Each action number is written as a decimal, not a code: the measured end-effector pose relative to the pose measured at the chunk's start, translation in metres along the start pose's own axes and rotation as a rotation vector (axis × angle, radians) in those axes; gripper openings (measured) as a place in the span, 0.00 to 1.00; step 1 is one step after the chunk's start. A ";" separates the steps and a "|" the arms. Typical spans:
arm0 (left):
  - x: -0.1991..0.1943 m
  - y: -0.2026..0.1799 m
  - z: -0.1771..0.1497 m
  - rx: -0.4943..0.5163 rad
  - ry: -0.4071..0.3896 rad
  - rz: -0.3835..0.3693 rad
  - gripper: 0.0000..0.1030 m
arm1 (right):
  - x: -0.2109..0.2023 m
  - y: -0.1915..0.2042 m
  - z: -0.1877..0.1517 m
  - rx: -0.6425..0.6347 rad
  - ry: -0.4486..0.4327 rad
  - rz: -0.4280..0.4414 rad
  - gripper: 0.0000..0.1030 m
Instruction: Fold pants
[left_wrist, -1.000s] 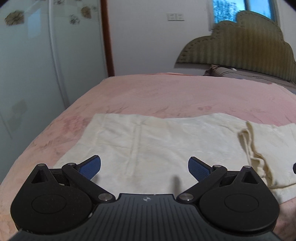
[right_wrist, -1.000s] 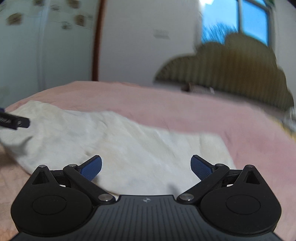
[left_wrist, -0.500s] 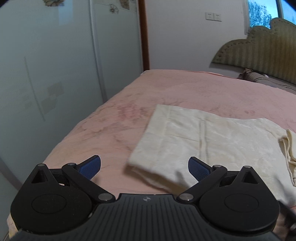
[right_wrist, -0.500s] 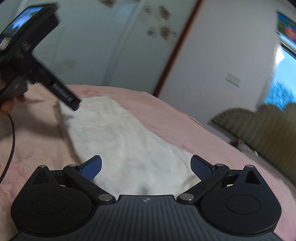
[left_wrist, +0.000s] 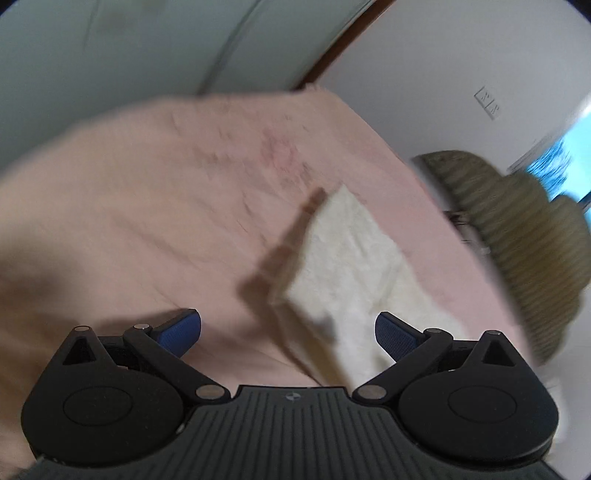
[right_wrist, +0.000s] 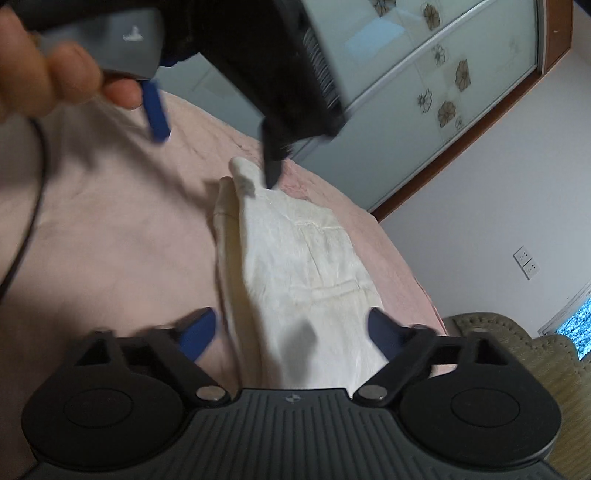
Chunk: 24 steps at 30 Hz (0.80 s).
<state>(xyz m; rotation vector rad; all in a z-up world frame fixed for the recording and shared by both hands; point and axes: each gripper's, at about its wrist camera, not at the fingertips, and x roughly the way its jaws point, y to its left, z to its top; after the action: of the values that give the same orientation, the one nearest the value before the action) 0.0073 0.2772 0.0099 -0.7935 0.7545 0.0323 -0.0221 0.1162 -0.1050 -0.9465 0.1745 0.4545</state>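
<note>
Cream pants (right_wrist: 303, 266) lie folded lengthwise on the pink bed sheet (right_wrist: 110, 240). In the right wrist view they run from between my right gripper's (right_wrist: 291, 328) fingers up to my left gripper (right_wrist: 214, 147). The right jaws are closing with the near end of the pants between them, and the pads do not press the cloth. The left gripper is open over the far end, one blue finger (right_wrist: 155, 110) left of it and a dark fingertip at its curled corner. In the blurred left wrist view, a corner of the pants (left_wrist: 351, 273) lies between the open left gripper's (left_wrist: 288, 326) fingers.
A person's hand (right_wrist: 44, 81) holds the left gripper, and a cable (right_wrist: 29, 206) hangs from it. Glass wardrobe doors (right_wrist: 443, 92) stand beyond the bed. An olive headboard (left_wrist: 517, 240) and wall sockets (right_wrist: 526, 262) are at the right.
Both views have rolled and swung along the bed. The left gripper moved to one end of the pants and looms large in the right view. The right jaws have narrowed around the other end.
</note>
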 end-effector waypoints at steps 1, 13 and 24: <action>0.004 0.002 0.002 -0.031 0.029 -0.041 0.98 | 0.007 0.002 0.002 -0.015 0.003 -0.010 0.58; 0.053 -0.012 0.007 -0.193 0.055 -0.186 0.96 | 0.012 -0.070 -0.009 0.388 -0.065 0.212 0.16; 0.055 -0.025 0.011 -0.060 -0.005 -0.072 0.14 | 0.030 -0.164 -0.075 0.767 0.070 0.368 0.17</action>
<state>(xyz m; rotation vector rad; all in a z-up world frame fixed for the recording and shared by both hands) 0.0619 0.2531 -0.0041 -0.8767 0.7225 -0.0074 0.0820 -0.0179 -0.0376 -0.1708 0.5492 0.6285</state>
